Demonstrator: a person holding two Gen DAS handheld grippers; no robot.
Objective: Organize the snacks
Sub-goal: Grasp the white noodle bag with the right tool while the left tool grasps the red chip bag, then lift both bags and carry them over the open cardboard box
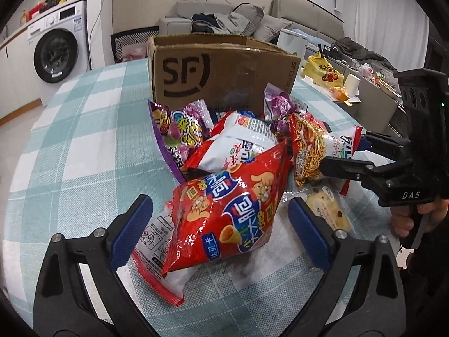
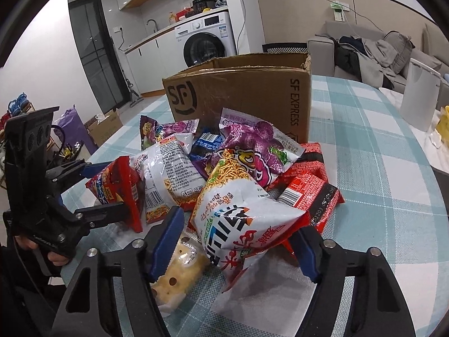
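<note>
A pile of snack bags lies on the checked tablecloth in front of an open cardboard box (image 1: 221,70), which also shows in the right wrist view (image 2: 247,92). My left gripper (image 1: 219,224) is open, its jaws on either side of a red chip bag (image 1: 224,213). My right gripper (image 2: 241,241) is open around a white and red noodle-snack bag (image 2: 241,213); it also shows at the right of the left wrist view (image 1: 348,154). A yellow spotted cake pack (image 2: 179,269) lies under the right gripper's left finger. Purple candy bags (image 2: 252,148) and red packs (image 2: 308,185) lie behind.
The round table (image 1: 70,140) has a teal checked cloth. A white appliance (image 2: 418,95) and a yellow bag (image 1: 322,70) stand at the table's far right. A washing machine (image 1: 56,53) and a sofa with clothes (image 2: 373,50) are beyond.
</note>
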